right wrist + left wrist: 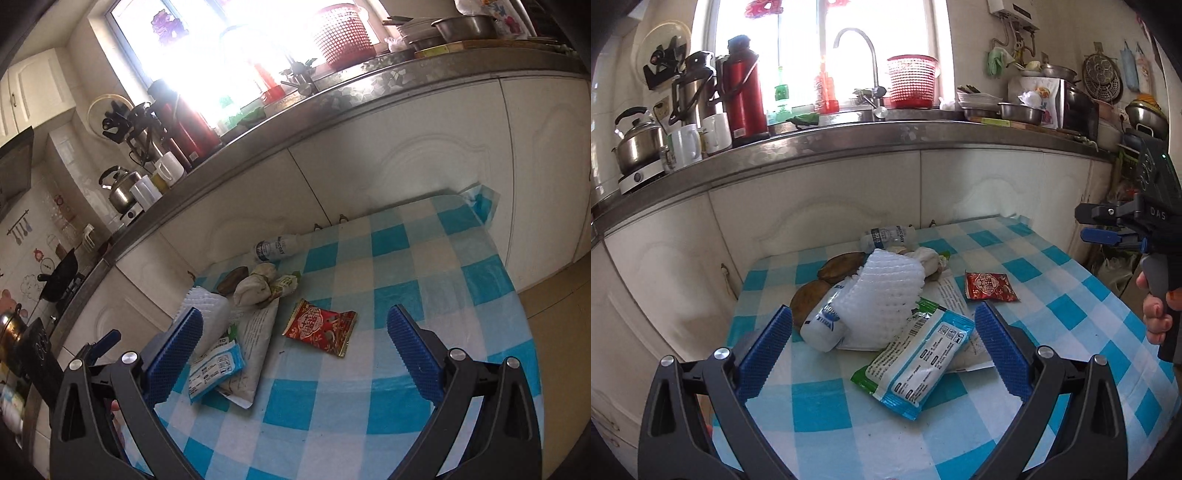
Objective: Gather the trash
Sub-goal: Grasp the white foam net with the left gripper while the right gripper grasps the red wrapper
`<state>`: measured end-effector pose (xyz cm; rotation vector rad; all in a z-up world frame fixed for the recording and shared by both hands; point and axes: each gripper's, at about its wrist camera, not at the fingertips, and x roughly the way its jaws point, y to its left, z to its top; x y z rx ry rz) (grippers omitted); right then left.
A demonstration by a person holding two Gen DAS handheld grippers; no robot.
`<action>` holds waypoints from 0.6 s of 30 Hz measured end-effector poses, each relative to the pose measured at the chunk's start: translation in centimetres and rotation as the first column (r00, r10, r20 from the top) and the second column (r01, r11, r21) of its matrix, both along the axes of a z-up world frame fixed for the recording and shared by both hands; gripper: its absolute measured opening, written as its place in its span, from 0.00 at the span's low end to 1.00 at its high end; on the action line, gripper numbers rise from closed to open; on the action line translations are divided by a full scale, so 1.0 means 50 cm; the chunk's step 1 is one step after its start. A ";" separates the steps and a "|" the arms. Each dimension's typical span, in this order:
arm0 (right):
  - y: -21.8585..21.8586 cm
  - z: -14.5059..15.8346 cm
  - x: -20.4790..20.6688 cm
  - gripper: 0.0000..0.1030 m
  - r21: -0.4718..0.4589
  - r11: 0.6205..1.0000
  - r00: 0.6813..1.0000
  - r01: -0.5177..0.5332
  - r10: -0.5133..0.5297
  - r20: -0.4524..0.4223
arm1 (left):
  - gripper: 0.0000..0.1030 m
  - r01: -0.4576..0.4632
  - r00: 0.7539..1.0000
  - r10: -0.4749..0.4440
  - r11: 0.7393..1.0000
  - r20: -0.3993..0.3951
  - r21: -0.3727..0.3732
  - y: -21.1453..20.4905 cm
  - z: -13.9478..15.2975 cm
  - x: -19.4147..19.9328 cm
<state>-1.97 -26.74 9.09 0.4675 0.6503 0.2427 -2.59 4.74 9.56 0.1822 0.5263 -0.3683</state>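
Trash lies heaped on a blue-and-white checked table (1052,317) (424,280). The heap holds a white foam net (886,291) (207,306), a blue-and-white wrapper (919,362) (214,369), a small white bottle (825,321), a clear plastic bottle (886,236) (275,249) and a crumpled paper wad (255,288). A red snack packet (988,286) (321,326) lies apart to the right. My left gripper (882,354) hovers open over the wrapper. My right gripper (295,354) is open just in front of the red packet, and it also shows as the right gripper (1093,225), held by a hand (1156,314).
White cabinet doors (849,206) and a steel counter edge (886,136) rise right behind the table. The counter carries a kettle (635,144), flasks, mugs, a tap, a red basket (912,81) and bowls. Floor (554,317) shows right of the table.
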 end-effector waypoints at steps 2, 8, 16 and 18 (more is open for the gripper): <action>-0.001 -0.020 0.029 0.96 -0.014 1.000 0.999 -0.018 0.018 -0.046 | 0.96 0.014 1.000 -0.014 0.999 -0.002 0.041 -0.020 -0.014 0.022; 0.052 -0.078 0.093 0.95 -0.171 0.971 0.983 -0.165 0.147 -0.111 | 0.95 0.050 0.998 -0.046 0.994 -0.034 0.100 -0.053 -0.051 0.080; 0.116 -0.126 0.147 0.95 -0.379 0.853 0.933 -0.359 0.315 -0.176 | 0.76 0.032 0.996 -0.017 0.984 -0.086 0.175 -0.078 -0.085 0.143; 0.125 -0.135 0.162 0.95 -0.402 0.824 0.917 -0.399 0.353 -0.187 | 0.73 0.020 0.996 -0.003 0.980 -0.086 0.197 -0.081 -0.093 0.155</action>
